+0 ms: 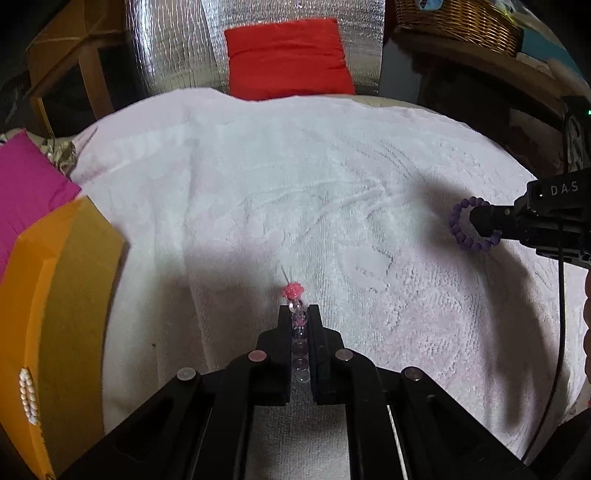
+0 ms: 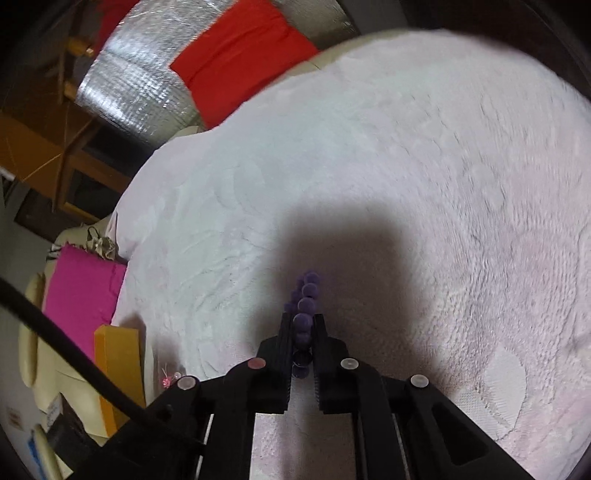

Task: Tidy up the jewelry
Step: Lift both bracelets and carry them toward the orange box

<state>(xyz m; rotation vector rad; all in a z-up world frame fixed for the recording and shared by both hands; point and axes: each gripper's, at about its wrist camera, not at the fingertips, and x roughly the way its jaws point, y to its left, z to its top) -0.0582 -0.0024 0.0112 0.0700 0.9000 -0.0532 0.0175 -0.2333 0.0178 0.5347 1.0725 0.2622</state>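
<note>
A: What is closest to me on the left side?

B: My left gripper is squeezed tight on a clear bead bracelet. The beads sit in a row between the two black fingers. A pink flower bead sticks out past the tips, toward 12 o'clock.

A: And the right side?

B: My right gripper is pinched tight on a purple bead bracelet. A few purple beads poke out past the tips, toward 12 o'clock. In the left camera that gripper comes in from 3 o'clock, and the purple ring hangs off its tip like a loop.

A: What is under them?

B: A fluffy white towel. Both bracelets are up off it, and I see dark shadows on it.

A: What is off to the side?

B: At 9 o'clock in the left camera there is an orange box, with a string of small white pearls on its edge. A pink box is just behind it.

A: And far away?

B: At 12 o'clock a red cushion leans on a shiny silver sheet. A wicker basket sits at 1 o'clock.
</note>
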